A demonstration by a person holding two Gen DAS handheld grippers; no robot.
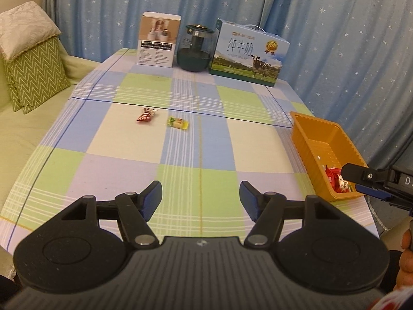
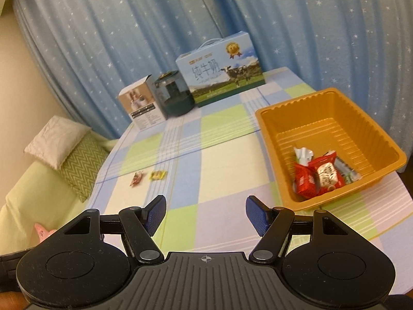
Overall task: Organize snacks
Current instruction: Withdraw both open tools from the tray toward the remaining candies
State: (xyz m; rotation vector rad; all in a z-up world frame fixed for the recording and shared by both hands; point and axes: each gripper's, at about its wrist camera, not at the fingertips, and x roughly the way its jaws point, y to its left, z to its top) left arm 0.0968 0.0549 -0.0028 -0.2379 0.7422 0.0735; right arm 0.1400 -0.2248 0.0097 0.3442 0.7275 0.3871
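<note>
Two small sweets lie on the checked tablecloth: a red-wrapped candy (image 1: 146, 115) (image 2: 136, 178) and a yellow-green one (image 1: 178, 123) (image 2: 157, 175) just right of it. An orange plastic tray (image 1: 307, 139) (image 2: 335, 118) at the table's right holds red snack packets (image 2: 318, 178) (image 1: 334, 178). My left gripper (image 1: 200, 199) hangs open over the near table, well short of the sweets, nothing between its fingers. My right gripper (image 2: 205, 215) is open and empty too, left of the tray's near corner. In the left wrist view the right gripper's fingers (image 1: 361, 177) reach across the tray's near end.
Along the table's far edge stand a white product box (image 1: 157, 42), a dark glass jar (image 1: 195, 49) and a blue milk carton box (image 1: 249, 53). Blue starred curtains hang behind. A green sofa with zigzag cushions (image 1: 33, 75) lies left of the table.
</note>
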